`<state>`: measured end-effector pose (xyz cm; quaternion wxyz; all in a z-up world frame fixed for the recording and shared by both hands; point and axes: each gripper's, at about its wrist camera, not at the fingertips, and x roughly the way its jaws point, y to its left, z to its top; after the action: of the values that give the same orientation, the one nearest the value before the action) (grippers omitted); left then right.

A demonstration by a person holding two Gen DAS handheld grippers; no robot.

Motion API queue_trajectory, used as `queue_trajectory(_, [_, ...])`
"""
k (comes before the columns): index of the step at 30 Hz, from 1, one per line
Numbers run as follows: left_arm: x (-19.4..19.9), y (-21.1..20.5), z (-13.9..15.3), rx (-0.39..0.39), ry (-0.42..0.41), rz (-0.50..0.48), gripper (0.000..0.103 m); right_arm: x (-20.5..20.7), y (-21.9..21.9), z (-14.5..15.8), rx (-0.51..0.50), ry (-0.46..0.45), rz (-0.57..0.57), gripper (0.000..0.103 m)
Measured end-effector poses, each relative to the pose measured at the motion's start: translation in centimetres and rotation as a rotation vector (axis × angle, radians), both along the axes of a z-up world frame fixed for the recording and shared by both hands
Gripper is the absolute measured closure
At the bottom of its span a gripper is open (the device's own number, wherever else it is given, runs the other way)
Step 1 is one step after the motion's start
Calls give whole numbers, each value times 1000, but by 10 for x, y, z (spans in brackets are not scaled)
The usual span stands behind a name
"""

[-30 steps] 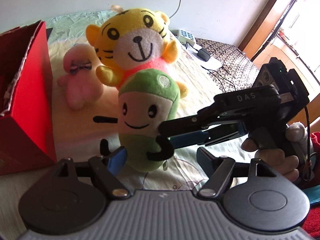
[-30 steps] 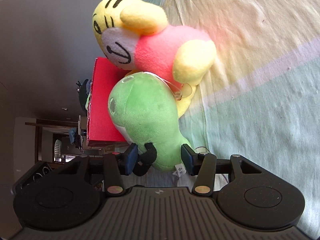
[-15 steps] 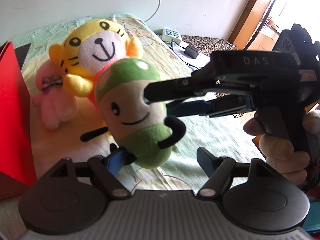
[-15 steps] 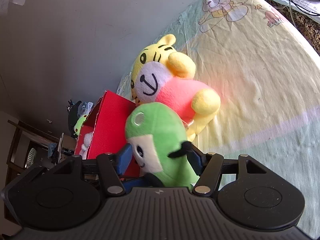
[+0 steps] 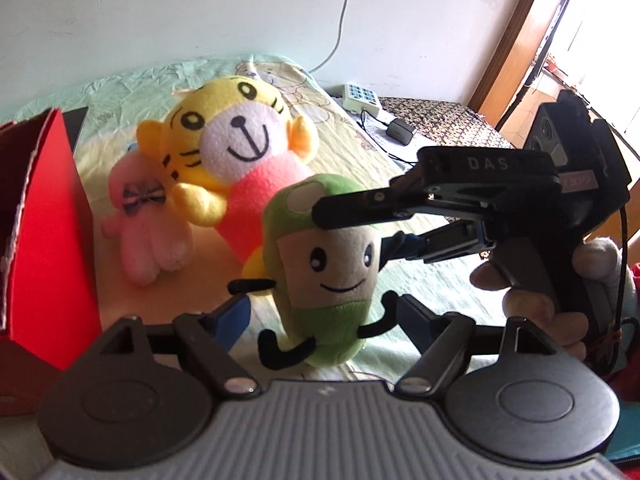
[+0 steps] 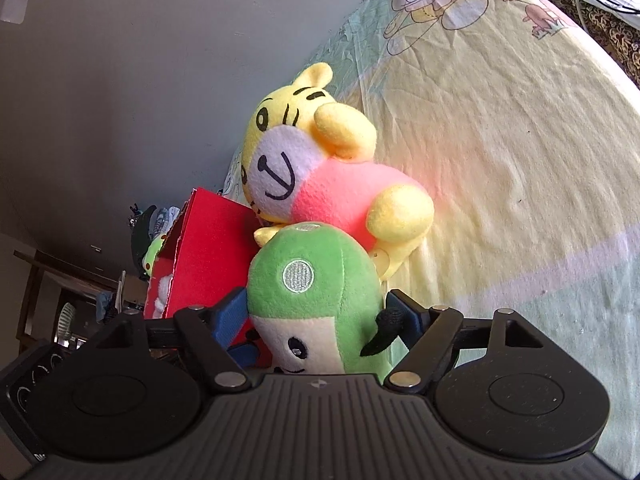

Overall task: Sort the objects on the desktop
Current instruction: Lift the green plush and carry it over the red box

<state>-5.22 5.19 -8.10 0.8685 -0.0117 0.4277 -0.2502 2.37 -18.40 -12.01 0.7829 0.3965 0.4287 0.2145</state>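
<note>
Item: green plush, smiling face, black thread limbs. Location: held above the bed, clear of the sheet, in front of the yellow tiger plush. A second ago it stood low against the tiger with the right claw at its lower body; half a second ago it was tilted mid-lift; now it hangs upright, face toward the left camera.

Item: right claw. State: clamped on the green plush, one blue-padded finger on each flank near the head (a black toy arm is caught against the right-hand finger). It has risen and turned since the earlier views, carrying the toy with it.

Item: left claw. State: spread wide, gripping nothing; the toy's feet dangle between its fingers without either pad touching, as far as can be seen. It has stayed in about the same posture throughout.

Item: red box. Location: on the bed at the left, open top, some contents visible inside from the right camera. Judged to be the sorting bin.

Item: pink plush, bow on chest, sitting beside the tiger, untouched. Both remain to be sorted.

Status: pick-up complete, carry under way. The toy is off the bed and level with the box rim, so the likely remaining step is a move leftward over the opening and a release (possibly a hand-over to the left claw first).
</note>
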Motion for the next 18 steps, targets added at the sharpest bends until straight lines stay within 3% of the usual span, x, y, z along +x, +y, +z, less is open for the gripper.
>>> queue_trajectory(2, [11,-3,-8,3,23,13,24,2,1,-3,22,14,7,25])
queue_trajectory(8, [24,-15,-23,-3,90,13,38,6,1,-5,44,28,27,27])
queue_trajectory(14, [22,-31,-15,56,79,-12,40,2,-11,-7,105,65,18,31])
queue_trajectory(18, [14,-34,-2,61,40,-27,40,-7,-13,8,111,34,22,31])
